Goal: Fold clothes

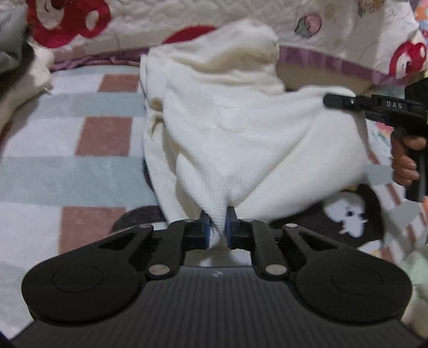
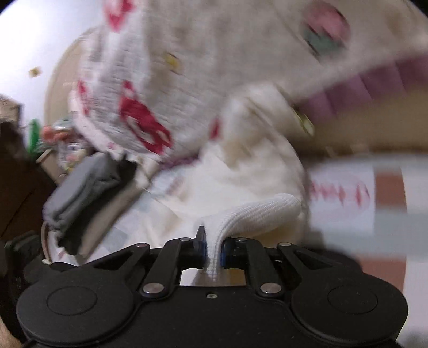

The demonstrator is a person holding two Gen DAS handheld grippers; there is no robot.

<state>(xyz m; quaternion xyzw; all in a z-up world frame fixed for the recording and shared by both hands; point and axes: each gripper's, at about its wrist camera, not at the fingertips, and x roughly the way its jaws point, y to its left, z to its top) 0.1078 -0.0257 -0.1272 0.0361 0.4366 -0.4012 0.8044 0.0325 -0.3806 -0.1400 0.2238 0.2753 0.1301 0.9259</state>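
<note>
While both grippers pinch cloth, the scene reads thus:
Surface: bed blanket, checked in pale blue, white and brick, with a dark cartoon print near the right.
Room: quilt with red figures and purple border heaped behind; grey garment at left.
Garment: cream waffle-knit cloth draped, partly lifted off the bed.
Left gripper: fingers clamped on its near edge.
Right gripper: fingers clamped on a ribbed hem.

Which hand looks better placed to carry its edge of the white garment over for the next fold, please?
Probably the right gripper: it holds the white garment lifted clear of the bedspread, while the left gripper pinches its corner low down.
</note>
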